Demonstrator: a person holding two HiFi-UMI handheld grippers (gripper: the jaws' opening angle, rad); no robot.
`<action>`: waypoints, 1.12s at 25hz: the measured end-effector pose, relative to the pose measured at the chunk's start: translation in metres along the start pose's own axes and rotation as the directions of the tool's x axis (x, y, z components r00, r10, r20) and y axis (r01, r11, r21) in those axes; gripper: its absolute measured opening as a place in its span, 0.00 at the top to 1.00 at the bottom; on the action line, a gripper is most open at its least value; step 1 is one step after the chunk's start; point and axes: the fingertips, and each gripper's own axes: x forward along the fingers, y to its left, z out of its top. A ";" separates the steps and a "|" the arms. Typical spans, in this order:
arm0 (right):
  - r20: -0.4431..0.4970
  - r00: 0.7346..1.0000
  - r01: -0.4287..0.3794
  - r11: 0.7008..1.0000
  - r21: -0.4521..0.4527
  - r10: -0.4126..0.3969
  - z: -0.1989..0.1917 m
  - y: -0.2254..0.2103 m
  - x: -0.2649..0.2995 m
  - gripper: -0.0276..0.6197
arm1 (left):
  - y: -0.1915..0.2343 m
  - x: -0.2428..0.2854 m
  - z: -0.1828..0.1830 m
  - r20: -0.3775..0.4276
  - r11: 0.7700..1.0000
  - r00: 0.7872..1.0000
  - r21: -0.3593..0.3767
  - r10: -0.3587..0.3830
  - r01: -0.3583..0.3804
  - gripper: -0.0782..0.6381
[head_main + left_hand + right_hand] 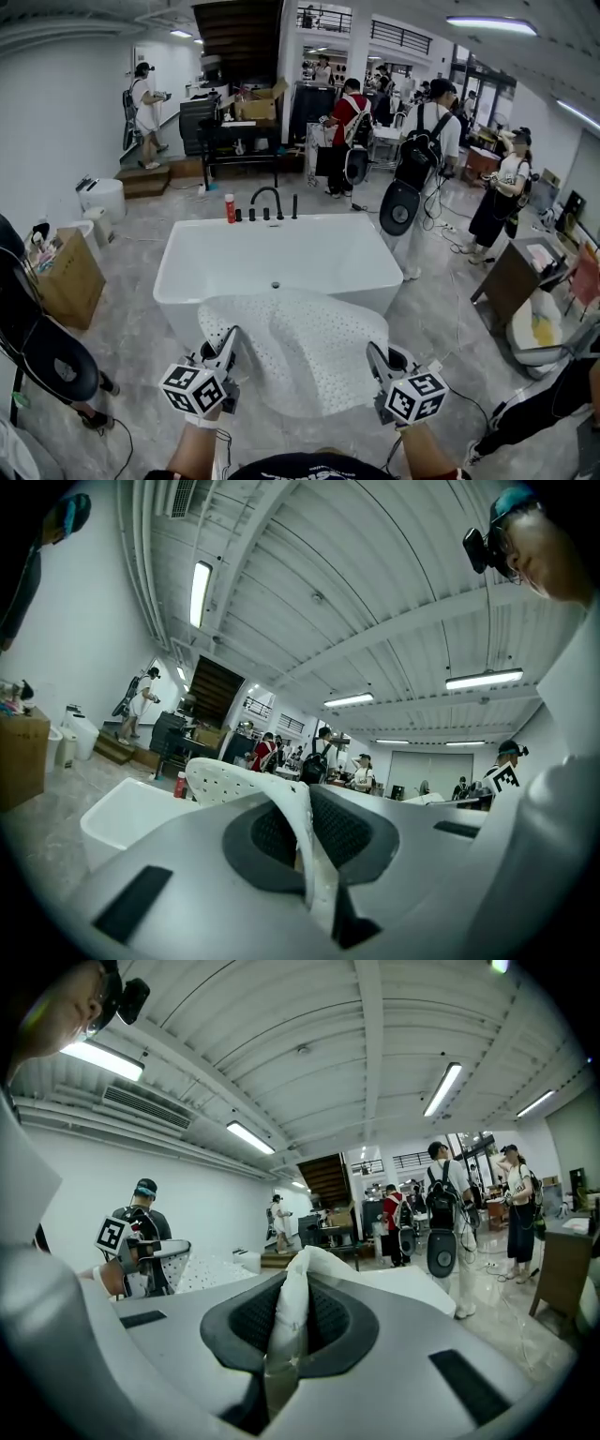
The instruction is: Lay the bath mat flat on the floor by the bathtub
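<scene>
Bath mat (300, 352), white and perforated, held up at the near side of the bathtub (272, 258).
Left gripper (228, 339): jaws pinched on the mat's left edge. Right gripper (376, 354): jaws pinched on its right edge. The mat's far end draped over the bathtub's near rim, and the rest sagged between the grippers.

head: high, facing down | 2 gripper views: level, close | shared: bath mat (300, 352)
</scene>
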 end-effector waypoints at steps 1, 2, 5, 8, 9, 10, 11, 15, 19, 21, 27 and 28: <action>0.001 1.000 0.005 1.000 0.001 -0.005 0.000 -0.001 0.001 0.89 | 0.001 0.002 0.000 0.001 1.000 1.000 -0.005 -0.004 0.004 0.85; 0.001 1.000 0.009 1.000 0.002 -0.009 0.001 -0.001 0.002 0.89 | 0.002 0.003 0.000 0.000 1.000 1.000 -0.008 -0.007 0.007 0.85; 0.000 1.000 0.013 1.000 0.002 -0.013 0.004 -0.003 0.005 0.89 | 0.004 0.008 0.002 0.001 1.000 1.000 -0.015 -0.013 0.013 0.85; 0.000 1.000 0.018 1.000 0.004 -0.018 0.006 -0.009 0.005 0.89 | 0.004 0.013 0.002 0.010 1.000 1.000 -0.021 -0.020 0.020 0.85; 0.000 1.000 0.020 1.000 0.005 -0.020 0.006 -0.011 0.006 0.89 | 0.004 0.015 0.002 0.012 1.000 1.000 -0.023 -0.021 0.021 0.85; 0.000 1.000 0.022 1.000 0.004 -0.022 0.007 -0.011 0.007 0.89 | 0.006 0.016 0.002 0.014 0.999 1.000 -0.025 -0.022 0.022 0.85; 0.000 1.000 0.022 1.000 0.002 -0.022 0.007 -0.010 0.009 0.89 | 0.008 0.016 0.002 0.016 0.999 1.000 -0.029 -0.022 0.023 0.85; -0.006 1.000 0.027 1.000 0.000 -0.027 0.008 -0.006 0.019 0.89 | 0.020 0.017 -0.001 0.013 0.999 1.000 -0.044 -0.023 0.023 0.85; -0.006 1.000 0.029 1.000 0.000 -0.029 0.008 -0.013 0.026 0.89 | 0.022 0.024 -0.004 0.002 0.999 1.000 -0.036 -0.022 0.022 0.85; -0.007 1.000 0.028 1.000 0.002 -0.028 0.008 -0.019 0.029 0.89 | 0.021 0.028 -0.007 -0.007 1.000 1.000 -0.023 -0.018 0.018 0.85; -0.004 1.000 0.009 1.000 0.014 -0.009 0.011 -0.037 0.045 0.89 | 0.026 0.038 -0.008 -0.022 1.000 1.000 -0.015 0.009 -0.010 0.85; -0.002 1.000 0.003 1.000 0.015 -0.003 0.013 -0.039 0.050 0.89 | 0.028 0.040 -0.008 -0.022 1.000 1.000 -0.010 0.015 -0.015 0.85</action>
